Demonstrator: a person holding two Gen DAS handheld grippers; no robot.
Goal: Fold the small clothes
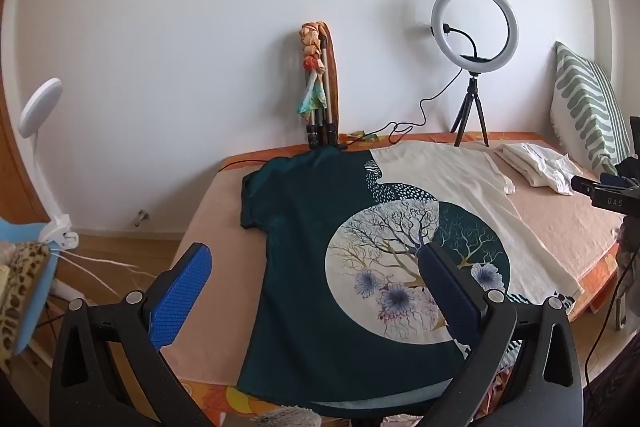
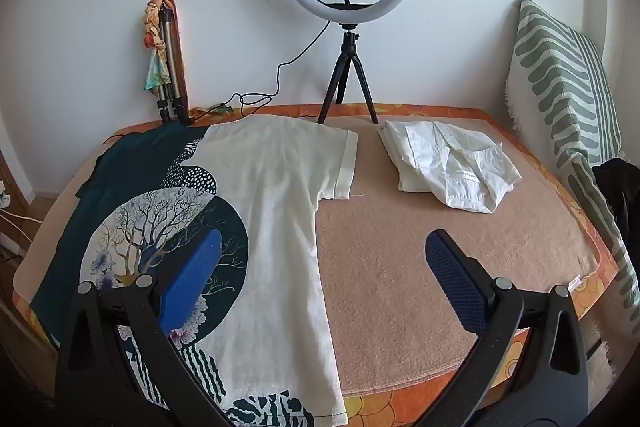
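Both tools, left tool [image 1: 316, 263] and right tool [image 2: 326, 249], gape wide, empty, above the T-shirt [image 2: 276, 211].

From my left camera, the t-shirt's [image 1: 304, 267] near hem runs behind the gripper's frame. On the right camera its lower edge leaves the picture. The label print on the folded white shirt [image 2: 452, 167] is too small for me to read.
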